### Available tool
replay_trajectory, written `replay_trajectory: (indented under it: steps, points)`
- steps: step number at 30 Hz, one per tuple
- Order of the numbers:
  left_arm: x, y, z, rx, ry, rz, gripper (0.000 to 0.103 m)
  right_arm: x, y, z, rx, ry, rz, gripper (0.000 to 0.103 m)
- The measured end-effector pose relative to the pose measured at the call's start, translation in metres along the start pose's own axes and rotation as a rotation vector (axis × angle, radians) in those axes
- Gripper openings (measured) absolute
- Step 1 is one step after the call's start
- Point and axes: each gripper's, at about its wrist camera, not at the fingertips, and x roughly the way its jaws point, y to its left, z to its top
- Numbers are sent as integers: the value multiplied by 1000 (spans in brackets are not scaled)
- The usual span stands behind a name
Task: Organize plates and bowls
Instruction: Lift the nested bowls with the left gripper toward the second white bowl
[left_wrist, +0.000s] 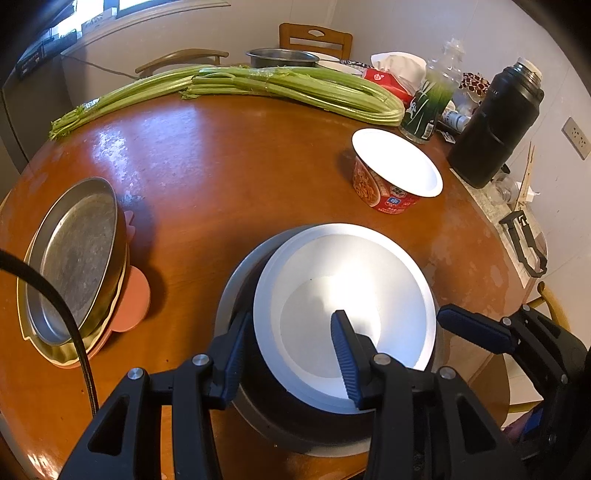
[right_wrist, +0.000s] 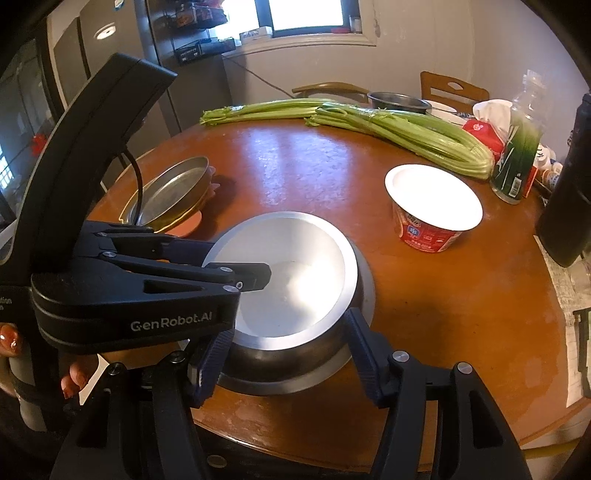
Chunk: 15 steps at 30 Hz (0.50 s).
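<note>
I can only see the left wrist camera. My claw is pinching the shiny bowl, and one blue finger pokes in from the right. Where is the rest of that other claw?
Observer: In the right wrist view, the right claw has one finger on each side of the steel bowl's near wall. Its jaws look open, not squeezing.
Operator: Who is holding my claw?
Observer: A hand with painted nails wraps the handle of the left claw.
Operator: Does my claw have a name on it?
Observer: Yes, white lettering on its side reads GenRobot.AI.
</note>
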Motion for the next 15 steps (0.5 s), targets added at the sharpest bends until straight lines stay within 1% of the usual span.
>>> replay_trajectory:
  steps: [8,15]
  points:
    - [-4,0,0,1,-13,0,44,-2,-2,-1,10,-6,-7,63]
    - [-16,1,-2,8,-45,2,44,-5,-1,0,13,-12,-13,63]
